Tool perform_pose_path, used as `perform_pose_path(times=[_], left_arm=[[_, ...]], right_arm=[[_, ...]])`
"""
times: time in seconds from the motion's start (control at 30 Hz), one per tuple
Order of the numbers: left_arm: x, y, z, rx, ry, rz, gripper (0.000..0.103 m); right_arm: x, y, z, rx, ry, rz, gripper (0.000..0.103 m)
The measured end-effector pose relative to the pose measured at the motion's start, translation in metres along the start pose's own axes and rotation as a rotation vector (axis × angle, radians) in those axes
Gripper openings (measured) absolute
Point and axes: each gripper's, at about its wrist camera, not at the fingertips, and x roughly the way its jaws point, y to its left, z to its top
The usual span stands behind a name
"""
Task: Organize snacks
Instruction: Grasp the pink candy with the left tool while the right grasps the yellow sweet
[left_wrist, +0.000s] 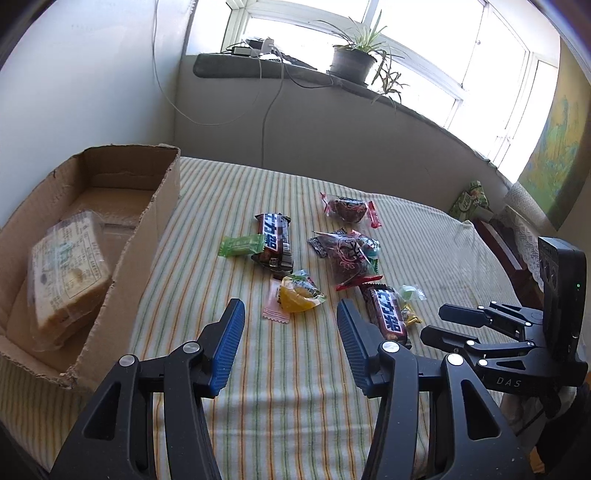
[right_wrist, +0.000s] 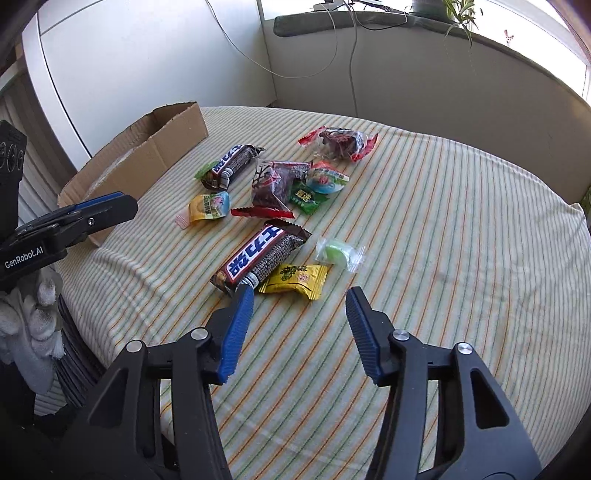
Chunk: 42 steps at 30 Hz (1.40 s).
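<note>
The snacks are seen scattered in the middle of both frames on the striped desk (right_wrist: 443, 221), with the open box (left_wrist: 147, 221) at the left of the left wrist view, already holding a wrapped sandwich (left_wrist: 66, 273). The left gripper (left_wrist: 291, 332) and the right gripper (right_wrist: 301, 314) are both held with the fingers apart at a middle width and nothing between them. The near chocolate bar (right_wrist: 258, 258) is judged light, fairly stiff and slippery in its foil, so it is best taken across its narrow middle, while the yellow candy (right_wrist: 295, 282) is small, crinkly and easily pushed away.
</note>
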Motion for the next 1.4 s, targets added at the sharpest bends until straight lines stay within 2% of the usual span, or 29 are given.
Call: perform_pose_path(times=[0.17,0.6,0.73,0.87,0.9,1.07,1.2,1.3,1.4], left_arm=[[0.022,-0.013,0.003,0.059,0.035,0.011,0.049],[0.062,-0.016,0.009,0.119,0.101,0.034,0.049],[0.072,-0.019,0.009,0.143,0.119,0.032,0.049],[0.075,-0.021,0.009,0.16,0.116,0.034,0.031],[0.075,-0.02,0.009,0.16,0.12,0.034,0.029],[0.073,-0.025,0.009,0.194,0.119,0.049,0.03],[0.07,-0.026,0.014,0.207,0.097,0.051,0.043],[0.076,-0.025,0.013,0.22,0.123,0.085,0.044],[0.081,-0.023,0.01,0.208,0.147,0.082,0.044]], right_arm=[[0.012,-0.002,-0.002,0.006,0.019,0.006,0.054],[0.033,0.003,0.007,-0.038,0.033,-0.006,0.052],[0.034,0.0,0.007,-0.048,0.034,-0.002,0.044],[0.034,-0.001,0.008,-0.051,0.033,0.001,0.043],[0.034,0.0,0.007,-0.059,0.033,-0.005,0.043],[0.036,0.004,0.008,-0.074,0.03,-0.013,0.043],[0.036,0.004,0.009,-0.077,0.032,-0.008,0.043],[0.036,0.004,0.01,-0.087,0.034,-0.006,0.043],[0.036,0.005,0.009,-0.09,0.031,-0.004,0.043]])
